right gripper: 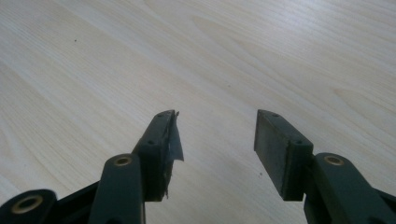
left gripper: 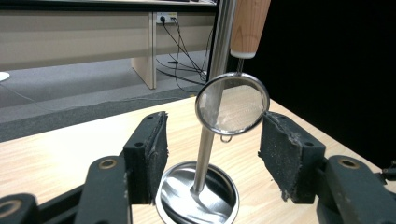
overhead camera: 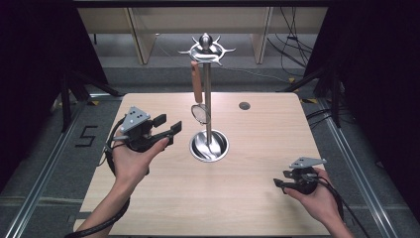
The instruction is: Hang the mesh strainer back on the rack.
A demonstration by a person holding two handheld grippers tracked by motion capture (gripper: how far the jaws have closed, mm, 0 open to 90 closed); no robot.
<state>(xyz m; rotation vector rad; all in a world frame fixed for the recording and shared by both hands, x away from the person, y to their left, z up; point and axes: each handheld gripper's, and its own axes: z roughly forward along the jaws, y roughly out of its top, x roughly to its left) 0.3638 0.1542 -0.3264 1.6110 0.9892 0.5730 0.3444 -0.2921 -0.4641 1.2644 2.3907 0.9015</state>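
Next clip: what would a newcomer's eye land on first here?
A steel stand rises from a round dish base mid-table, with a wooden-handled mesh strainer hanging from its top hooks. The left hand-held gripper is raised with open jaws pointed at the strainer; the right hand-held gripper sits open, low near the table's right front.

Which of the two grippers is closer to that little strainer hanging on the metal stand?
The left. The left gripper is just left of the strainer, jaws open and aimed at it. The right gripper rests low near the table's front right, well away, jaws open over bare wood.
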